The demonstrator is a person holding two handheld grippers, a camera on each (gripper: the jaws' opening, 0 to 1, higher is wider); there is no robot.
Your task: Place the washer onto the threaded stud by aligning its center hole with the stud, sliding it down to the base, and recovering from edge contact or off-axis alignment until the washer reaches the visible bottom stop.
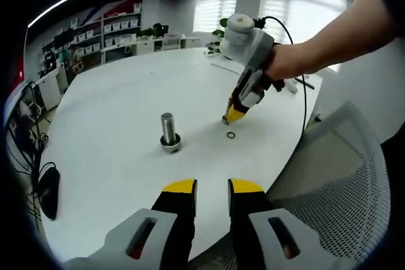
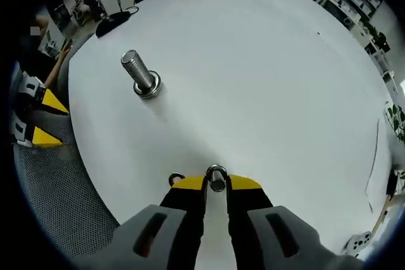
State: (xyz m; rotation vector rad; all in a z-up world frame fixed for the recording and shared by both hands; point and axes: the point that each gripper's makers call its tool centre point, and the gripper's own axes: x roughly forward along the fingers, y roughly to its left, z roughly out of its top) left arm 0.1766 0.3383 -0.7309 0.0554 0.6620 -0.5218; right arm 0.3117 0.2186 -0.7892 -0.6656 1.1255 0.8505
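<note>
A threaded steel stud (image 1: 168, 127) stands upright on the white table (image 1: 126, 93), with a washer (image 1: 170, 144) around its base. In the left gripper view my left gripper (image 1: 212, 188) hovers open near the table's edge, nothing between its yellow tips. Beyond the stud, a hand holds my right gripper (image 1: 231, 117) tip-down at the tabletop. The right gripper view shows that gripper (image 2: 216, 184) shut on a small upright washer (image 2: 216, 177), with the stud (image 2: 140, 73) far ahead to the left. A loose washer (image 2: 175, 178) lies on the table beside the left jaw; it lies near the right gripper's tip as a loose washer (image 1: 231, 135).
A grey mesh chair (image 1: 342, 175) sits against the table edge by my left gripper (image 2: 49, 119). A black mouse-like object (image 1: 47, 188) lies off the table's left side. Cables and small items (image 1: 297, 83) rest at the table's far end.
</note>
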